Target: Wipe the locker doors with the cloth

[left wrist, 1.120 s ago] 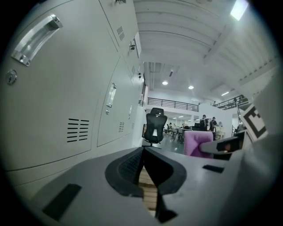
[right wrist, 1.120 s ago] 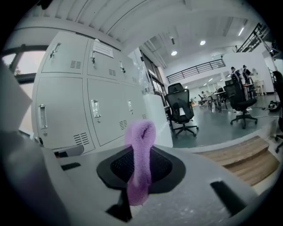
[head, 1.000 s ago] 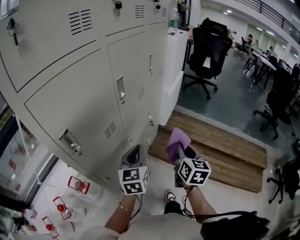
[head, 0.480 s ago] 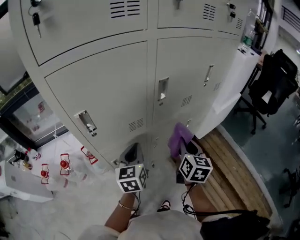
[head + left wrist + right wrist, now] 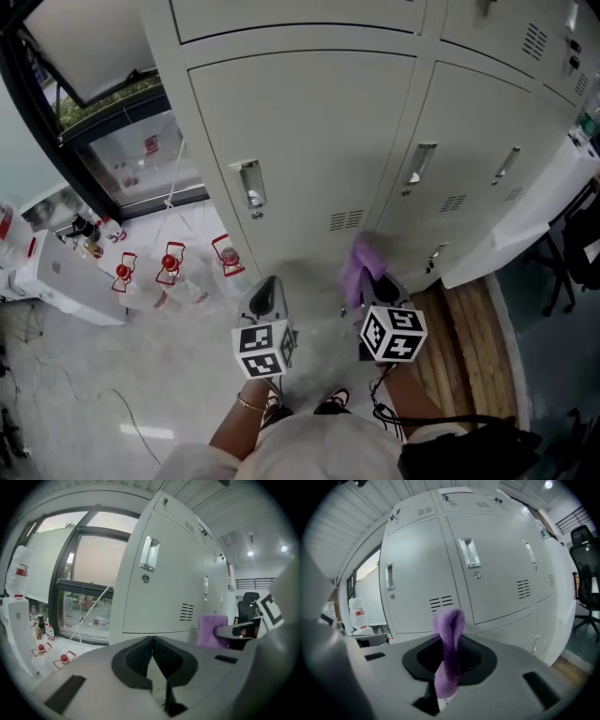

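Down low in front of the lockers (image 5: 300,141), the right hand-held gripper (image 5: 375,286) is closed tight on the purple cloth (image 5: 360,266), which sticks up out of its jaws. The left hand-held gripper (image 5: 266,294) has its jaws pressed together with nothing in them.

The cloth is near the doors but not touching one yet. So I think the wiping has not begun, and this is the step of getting lined up. Next, the right one would need to go up and forward until the cloth presses flat on a door. Then it would rub side to side, taking care round the handle (image 5: 249,187).

Since a second ago the view has turned. The room with the black chairs has slid almost out of sight at the right. A window (image 5: 122,141) and small red-topped bottles (image 5: 171,267) on the floor now show at the left. The doors face the person more squarely, and the cloth is held the same way as before.
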{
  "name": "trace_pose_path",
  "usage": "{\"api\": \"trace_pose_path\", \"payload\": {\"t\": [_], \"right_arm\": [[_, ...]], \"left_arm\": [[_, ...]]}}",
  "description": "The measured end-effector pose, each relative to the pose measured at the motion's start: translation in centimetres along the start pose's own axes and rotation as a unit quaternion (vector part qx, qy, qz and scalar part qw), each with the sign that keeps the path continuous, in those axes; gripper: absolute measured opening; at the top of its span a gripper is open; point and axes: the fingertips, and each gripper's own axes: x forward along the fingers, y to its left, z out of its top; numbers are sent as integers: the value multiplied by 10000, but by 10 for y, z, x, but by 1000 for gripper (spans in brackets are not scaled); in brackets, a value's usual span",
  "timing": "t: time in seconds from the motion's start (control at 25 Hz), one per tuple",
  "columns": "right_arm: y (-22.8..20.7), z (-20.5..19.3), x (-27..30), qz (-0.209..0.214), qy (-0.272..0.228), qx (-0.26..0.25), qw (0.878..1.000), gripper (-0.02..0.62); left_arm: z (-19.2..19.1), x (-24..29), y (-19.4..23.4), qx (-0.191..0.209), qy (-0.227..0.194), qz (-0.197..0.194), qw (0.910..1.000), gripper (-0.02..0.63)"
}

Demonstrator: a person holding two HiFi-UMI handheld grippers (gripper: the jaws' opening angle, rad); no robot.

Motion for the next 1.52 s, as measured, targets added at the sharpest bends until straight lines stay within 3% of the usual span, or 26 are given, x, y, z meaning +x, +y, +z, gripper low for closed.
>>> {"api": "trace_pose_path", "payload": {"t": [0.32, 0.88, 1.24, 1.52], "right_arm": [[50, -13, 8, 335, 25, -226, 9992, 54], [164, -67, 46, 1381, -43, -437, 9894, 55], [186, -98, 80, 1456, -117, -750, 9864, 55], [183, -104, 101, 1302, -334, -880, 9870, 58]], "left_arm": [[-8, -24, 58, -14, -65, 432, 9990, 7], [-53, -37, 118, -162, -52, 522, 9985, 6], [-76, -44, 149, -193, 42, 505, 9985, 7], [-87, -42, 146, -300, 123, 199, 9993, 7]]}}
